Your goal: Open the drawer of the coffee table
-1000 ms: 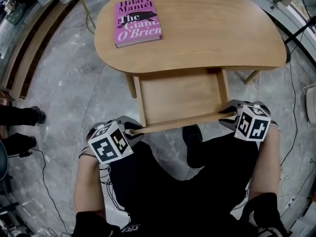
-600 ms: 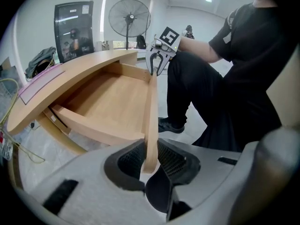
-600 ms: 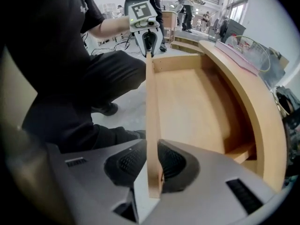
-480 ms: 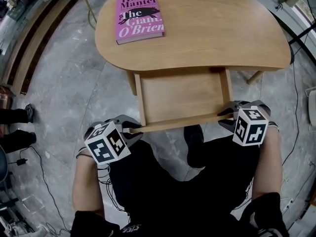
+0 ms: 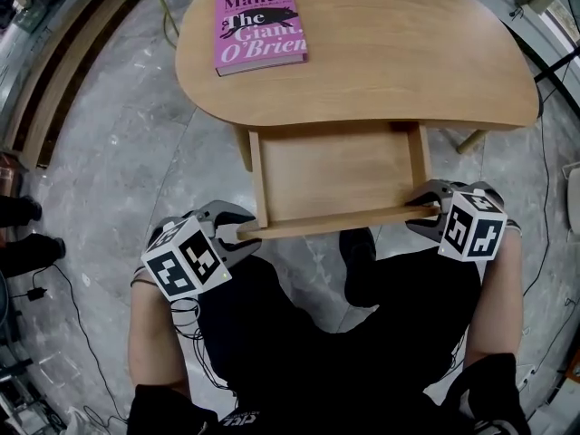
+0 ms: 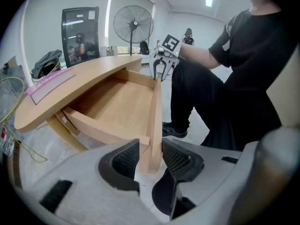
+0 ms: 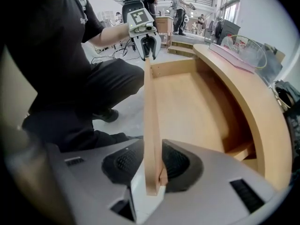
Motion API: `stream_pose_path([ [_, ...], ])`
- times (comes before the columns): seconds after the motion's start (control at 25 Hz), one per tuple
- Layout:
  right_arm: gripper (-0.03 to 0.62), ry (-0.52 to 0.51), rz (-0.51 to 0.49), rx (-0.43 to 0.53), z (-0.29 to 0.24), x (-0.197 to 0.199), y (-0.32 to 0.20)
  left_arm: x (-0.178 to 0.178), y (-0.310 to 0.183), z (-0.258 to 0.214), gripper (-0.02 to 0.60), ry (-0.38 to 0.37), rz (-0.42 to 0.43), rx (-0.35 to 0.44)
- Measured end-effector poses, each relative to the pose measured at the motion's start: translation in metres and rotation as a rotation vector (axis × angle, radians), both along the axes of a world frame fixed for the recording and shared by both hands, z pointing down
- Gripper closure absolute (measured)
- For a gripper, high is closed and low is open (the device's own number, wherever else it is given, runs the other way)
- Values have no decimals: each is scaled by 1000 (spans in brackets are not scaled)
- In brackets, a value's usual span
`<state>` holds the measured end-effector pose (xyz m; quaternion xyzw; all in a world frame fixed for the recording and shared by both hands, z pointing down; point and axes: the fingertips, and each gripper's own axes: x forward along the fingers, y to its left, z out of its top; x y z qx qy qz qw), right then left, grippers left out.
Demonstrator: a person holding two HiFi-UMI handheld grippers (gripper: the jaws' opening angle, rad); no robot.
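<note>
- Grey stone floor (image 5: 109, 161) lies under a pale wooden coffee table with a rounded tabletop (image 5: 390, 53).
- A pink book (image 5: 259, 27) lies flat on the tabletop, near its far left edge.
- The shallow wooden drawer (image 5: 335, 166) sticks out from under the tabletop, towards the person's knees.
- The left claw (image 5: 240, 236) is at the left end of the drawer's thin front board (image 5: 335, 222). Its jaws have just been opening. The board sits between them, with a gap beside one pad.
- The right claw (image 5: 426, 214) is at the right end. Its jaws have just been opening too, and they sit loose round the same board.
</note>
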<state>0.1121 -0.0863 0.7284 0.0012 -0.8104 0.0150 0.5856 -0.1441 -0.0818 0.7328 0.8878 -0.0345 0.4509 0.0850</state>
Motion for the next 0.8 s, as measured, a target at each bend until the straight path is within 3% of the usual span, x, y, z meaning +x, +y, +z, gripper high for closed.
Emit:
stream_pose_path([
  [0.12, 468, -36, 1, -11, -11, -3, -4, 3, -16, -27, 428, 86, -16, 41],
  [0.2, 516, -92, 21, 25, -22, -11, -14, 5, -27, -42, 464, 140, -27, 65],
  [0.36, 524, -95, 51, 253, -34, -18, -55, 12, -57, -59, 477, 212, -96, 140],
  [0.48, 574, -69, 99, 439, -48, -20, -87, 21, -78, -73, 485, 272, -156, 202],
  [0.6, 588, -218, 203, 565, -75, -35, -112, 26, -101, -87, 500, 338, -239, 278],
  [0.68, 589, -360, 283, 570, -87, -44, -117, 29, -113, -92, 518, 395, -310, 318],
  [0.8, 589, -377, 325, 583, -80, -43, -123, 33, -127, -97, 543, 463, -425, 338],
])
